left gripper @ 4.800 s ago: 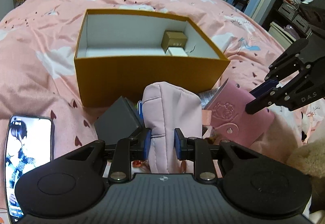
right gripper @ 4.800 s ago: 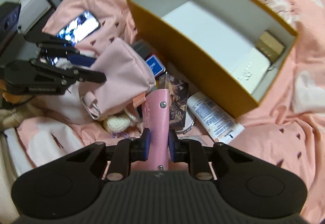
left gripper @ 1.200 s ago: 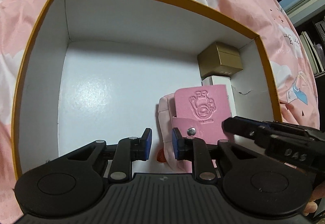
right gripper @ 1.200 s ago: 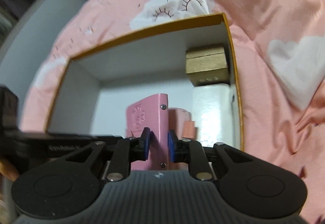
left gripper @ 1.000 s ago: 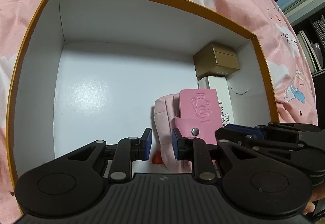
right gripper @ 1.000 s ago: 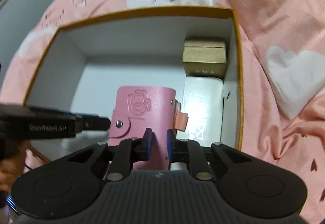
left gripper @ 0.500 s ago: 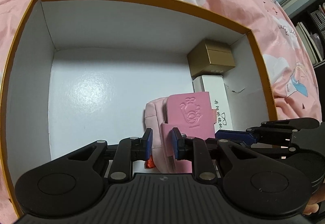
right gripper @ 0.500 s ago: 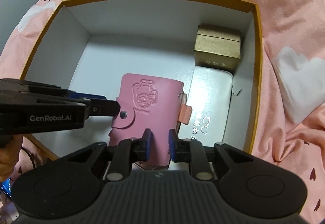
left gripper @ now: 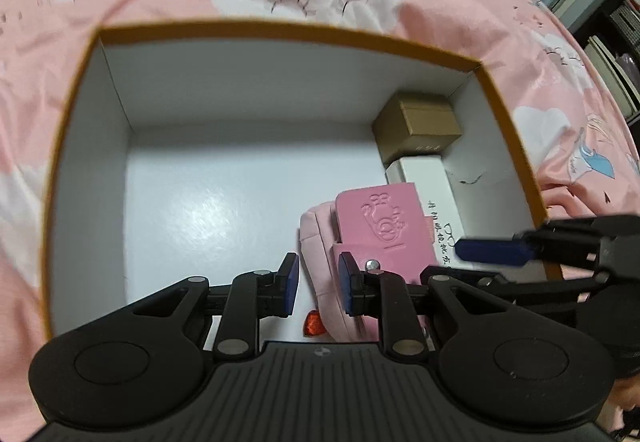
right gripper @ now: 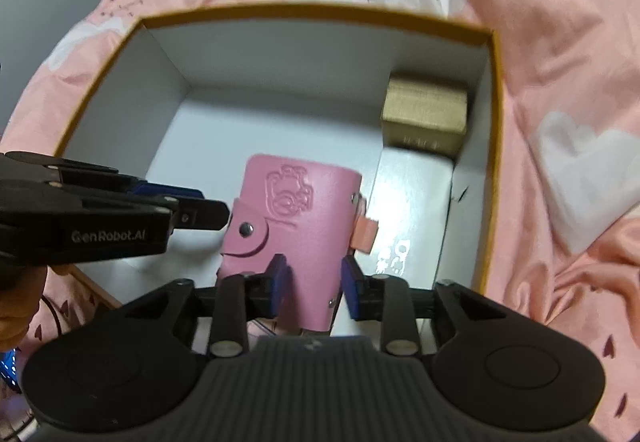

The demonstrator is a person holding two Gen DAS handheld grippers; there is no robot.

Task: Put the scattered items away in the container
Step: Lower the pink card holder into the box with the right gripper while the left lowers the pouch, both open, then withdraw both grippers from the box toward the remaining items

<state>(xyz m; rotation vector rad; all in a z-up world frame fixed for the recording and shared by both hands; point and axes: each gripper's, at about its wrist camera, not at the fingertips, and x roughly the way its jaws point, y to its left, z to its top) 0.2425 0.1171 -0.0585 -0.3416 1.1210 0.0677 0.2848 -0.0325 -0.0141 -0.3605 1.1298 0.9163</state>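
Right wrist view hid the pale pink fabric pouch [left gripper: 316,242] beneath the embossed pink leather card holder [right gripper: 296,213] inside the orange cardboard box [right gripper: 320,11]; right tool [right gripper: 314,284] was opening around it, left tool [left gripper: 318,280] nearly together, gripping nothing

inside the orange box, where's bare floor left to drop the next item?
Free: the white floor from the orange box's left wall across to the pink pouch. Crowded: right side, with brown box, white box and pink card holder.
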